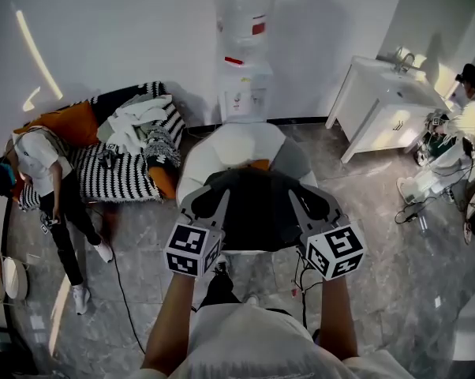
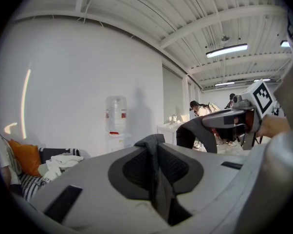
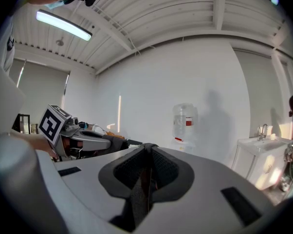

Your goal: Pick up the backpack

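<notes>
White chair (image 1: 236, 142) by the wall; the black backpack (image 1: 257, 212) is held over it between both tools; left gripper (image 1: 221, 199) pinches a dark strap (image 2: 156, 172); right gripper (image 1: 295, 199) is clamped on dark webbing (image 3: 142, 184)

The left tongs (image 2: 154, 143) fill the foreground. Their grey jaws are closed on a dark strap (image 2: 161, 189) that runs between the black pads (image 2: 134, 168). To the right, a hand (image 2: 274, 126) holds the right tongs (image 2: 205, 122), which carry a marker cube (image 2: 261, 96) and grip a dark fold of cloth that may be part of the backpack (image 2: 195, 136). A water cooler (image 2: 116, 118) stands against the white wall (image 2: 64, 82). At lower left, a striped couch (image 2: 29, 185) holds an orange cushion (image 2: 26, 157) and white clothes (image 2: 59, 164). People (image 2: 200, 108) stand far off by a sink (image 2: 170, 126), under ceiling lamps (image 2: 227, 49).
</notes>
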Demonstrator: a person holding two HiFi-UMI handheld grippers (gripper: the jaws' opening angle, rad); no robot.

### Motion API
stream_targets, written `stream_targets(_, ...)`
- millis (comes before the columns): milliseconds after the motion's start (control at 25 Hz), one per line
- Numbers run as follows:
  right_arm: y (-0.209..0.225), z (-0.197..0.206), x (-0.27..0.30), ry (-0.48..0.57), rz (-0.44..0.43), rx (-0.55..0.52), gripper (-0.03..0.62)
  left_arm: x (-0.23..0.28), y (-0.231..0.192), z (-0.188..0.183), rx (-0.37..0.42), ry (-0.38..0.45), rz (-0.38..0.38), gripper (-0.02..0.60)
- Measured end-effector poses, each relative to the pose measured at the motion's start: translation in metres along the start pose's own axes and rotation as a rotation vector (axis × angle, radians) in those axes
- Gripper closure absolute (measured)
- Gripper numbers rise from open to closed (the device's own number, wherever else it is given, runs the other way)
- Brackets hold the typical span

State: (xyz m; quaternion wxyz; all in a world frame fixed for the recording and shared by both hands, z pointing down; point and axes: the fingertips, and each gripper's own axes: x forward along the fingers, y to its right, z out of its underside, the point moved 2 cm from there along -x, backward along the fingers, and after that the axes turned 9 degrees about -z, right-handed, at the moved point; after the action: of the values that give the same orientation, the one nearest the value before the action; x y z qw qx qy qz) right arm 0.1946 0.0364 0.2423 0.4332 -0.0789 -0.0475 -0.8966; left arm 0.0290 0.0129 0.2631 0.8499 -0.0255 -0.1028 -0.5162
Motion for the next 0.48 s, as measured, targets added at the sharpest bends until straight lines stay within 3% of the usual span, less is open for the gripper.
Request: stream_targets(480, -0.026, -0.011, -0.041, 0.029, -0.022, -0.03, 0.553, -0.047, 0.027, -0.011, 0.013, 0.044, -0.006, 0.528)
